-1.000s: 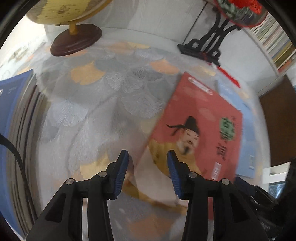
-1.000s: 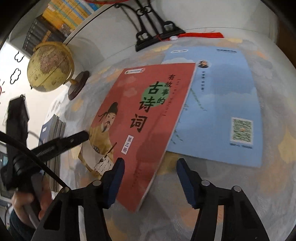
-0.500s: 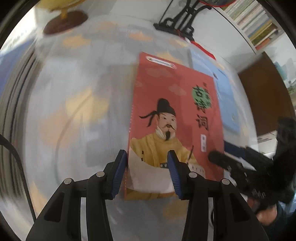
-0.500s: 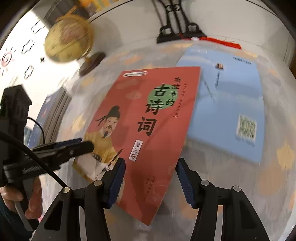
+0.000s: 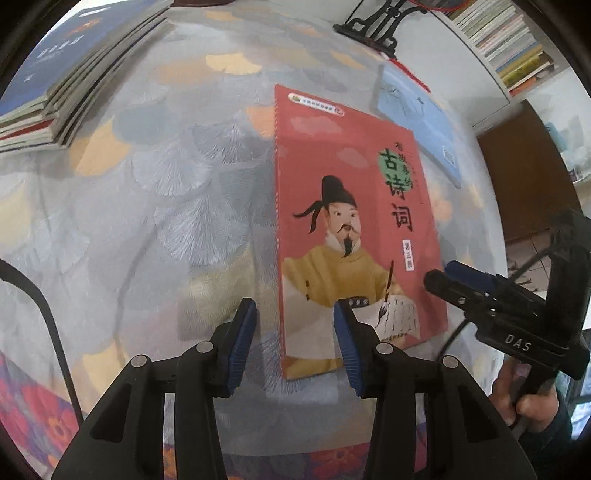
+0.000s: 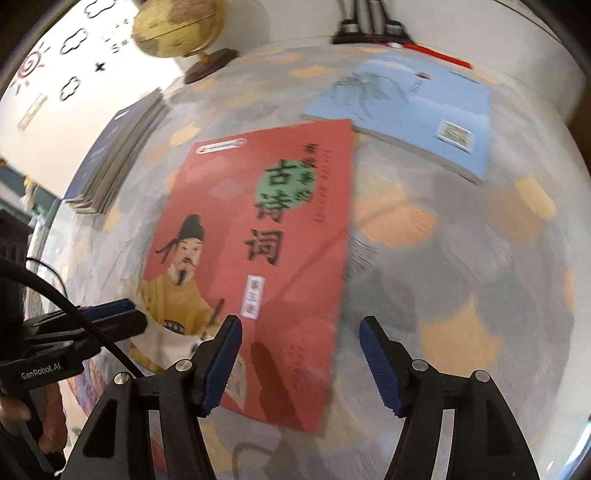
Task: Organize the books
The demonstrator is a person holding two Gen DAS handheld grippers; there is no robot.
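Observation:
A red book (image 5: 354,229) with a robed figure on its cover lies flat on the patterned tablecloth (image 5: 166,206). My left gripper (image 5: 295,343) hovers open over its near left corner, the spine edge between the blue pads. My right gripper (image 6: 301,362) hangs over the near right corner of the red book (image 6: 258,240) with its jaws opening and the pads off the cover. A light blue book (image 6: 406,110) lies behind, its near edge at the red book's far corner. A stack of books (image 5: 66,81) sits at the far left. Each view shows the other gripper: right gripper (image 5: 461,284), left gripper (image 6: 110,317).
A globe (image 6: 177,26) on a wooden foot stands at the back left. A black stand (image 5: 373,26) with a red tassel is against the back wall. Bookshelves (image 5: 509,44) and a brown cabinet (image 5: 524,177) lie off to the right. The table's near edge (image 5: 258,458) is close below the grippers.
My left gripper has swept right, from bare cloth to the red book's near left corner. My right gripper has shifted towards the book's near right corner, and its jaws have widened.

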